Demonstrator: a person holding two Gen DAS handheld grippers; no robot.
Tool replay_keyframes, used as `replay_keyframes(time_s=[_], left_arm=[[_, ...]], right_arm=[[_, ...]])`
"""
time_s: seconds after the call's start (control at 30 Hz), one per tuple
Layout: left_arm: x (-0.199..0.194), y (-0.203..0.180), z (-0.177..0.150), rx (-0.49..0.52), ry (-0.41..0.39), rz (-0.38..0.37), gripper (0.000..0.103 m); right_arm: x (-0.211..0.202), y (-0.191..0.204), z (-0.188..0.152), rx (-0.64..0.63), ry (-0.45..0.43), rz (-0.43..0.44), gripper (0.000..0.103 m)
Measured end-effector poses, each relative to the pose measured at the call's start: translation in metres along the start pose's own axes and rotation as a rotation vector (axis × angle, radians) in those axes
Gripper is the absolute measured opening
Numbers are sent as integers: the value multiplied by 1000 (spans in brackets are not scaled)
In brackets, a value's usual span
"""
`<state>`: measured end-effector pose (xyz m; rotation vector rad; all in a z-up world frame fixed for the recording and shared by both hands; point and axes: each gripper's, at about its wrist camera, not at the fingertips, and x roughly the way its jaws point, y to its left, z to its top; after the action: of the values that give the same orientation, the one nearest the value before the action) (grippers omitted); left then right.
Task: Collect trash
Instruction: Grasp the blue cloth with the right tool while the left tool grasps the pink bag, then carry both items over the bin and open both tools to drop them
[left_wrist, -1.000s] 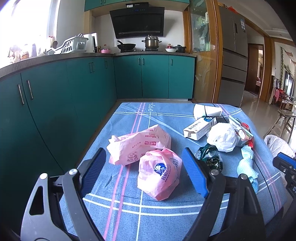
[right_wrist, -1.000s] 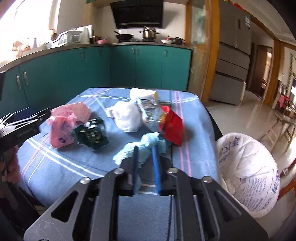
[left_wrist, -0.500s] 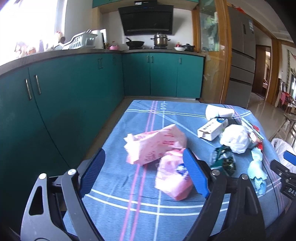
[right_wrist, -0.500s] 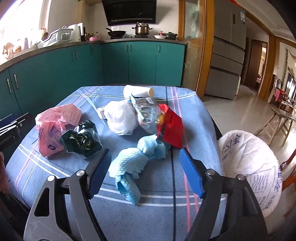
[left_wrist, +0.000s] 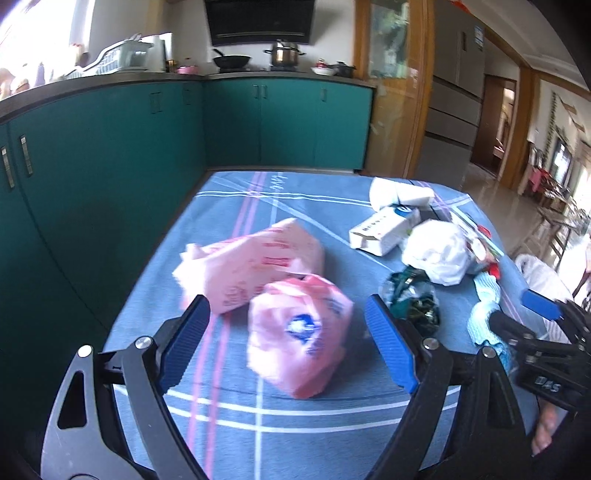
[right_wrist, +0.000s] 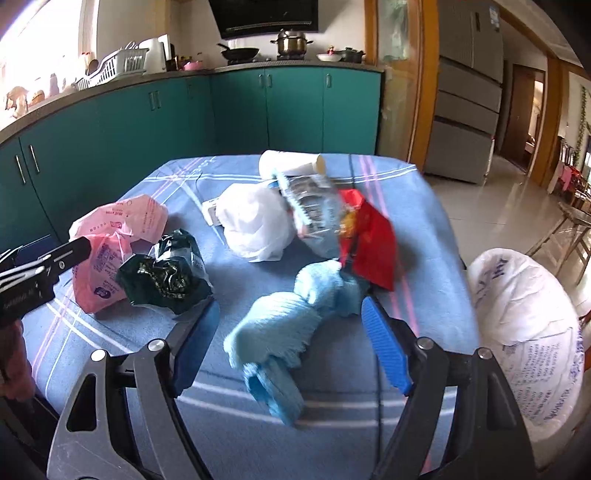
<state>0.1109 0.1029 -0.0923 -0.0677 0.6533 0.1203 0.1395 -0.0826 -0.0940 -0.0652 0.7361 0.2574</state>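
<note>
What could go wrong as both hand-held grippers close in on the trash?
The right hand-held gripper, jaws opening, straddles the crumpled light-blue cloth; its loose tail could trail and drag the red foil wrapper touching it. The open left hand-held gripper frames the crumpled pink plastic bag, which may slip or squash when squeezed.

Two pink bags (left_wrist: 299, 343), one white bag (right_wrist: 255, 225), one carton (left_wrist: 384, 230), one cup (right_wrist: 291, 164)

blurred: crumpled pink plastic bag with blue logo (left_wrist: 301, 338), print unreadable | cut off: white bin-liner bag (right_wrist: 532, 354) at right edge | partly hidden: white cardboard box (right_wrist: 211, 210) behind crumpled white plastic bag (right_wrist: 255, 225)
</note>
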Motion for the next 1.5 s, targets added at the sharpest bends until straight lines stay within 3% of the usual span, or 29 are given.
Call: replay_keyframes(time_s=[0.2, 0.27, 0.3, 0.4, 0.47, 0.5, 0.77, 1.0, 1.5], left_arm=[[21, -8, -7, 18, 57, 9, 86], [25, -8, -8, 34, 71, 18, 75], [26, -8, -9, 39, 82, 12, 63], [24, -6, -10, 40, 84, 4, 55], [18, -5, -11, 50, 73, 1, 49], [16, -5, -11, 53, 66, -1, 47], [-22, 2, -11, 54, -22, -4, 46], [-50, 3, -2, 38, -108, -16, 46], [-71, -25, 4, 39, -163, -126, 46]], right_arm=[[26, 6, 2, 3, 50, -30, 78], [32, 7, 2, 0, 63, -28, 78], [33, 8, 1, -2, 69, -23, 78], [32, 11, 0, -30, 65, -9, 63], [32, 13, -2, -39, 69, -15, 47], [31, 13, -4, -41, 71, -12, 45], [-2, 15, -11, -89, 14, -19, 43], [-30, -2, -12, -58, -33, -27, 43], [-62, -23, -20, -56, -121, -12, 43]])
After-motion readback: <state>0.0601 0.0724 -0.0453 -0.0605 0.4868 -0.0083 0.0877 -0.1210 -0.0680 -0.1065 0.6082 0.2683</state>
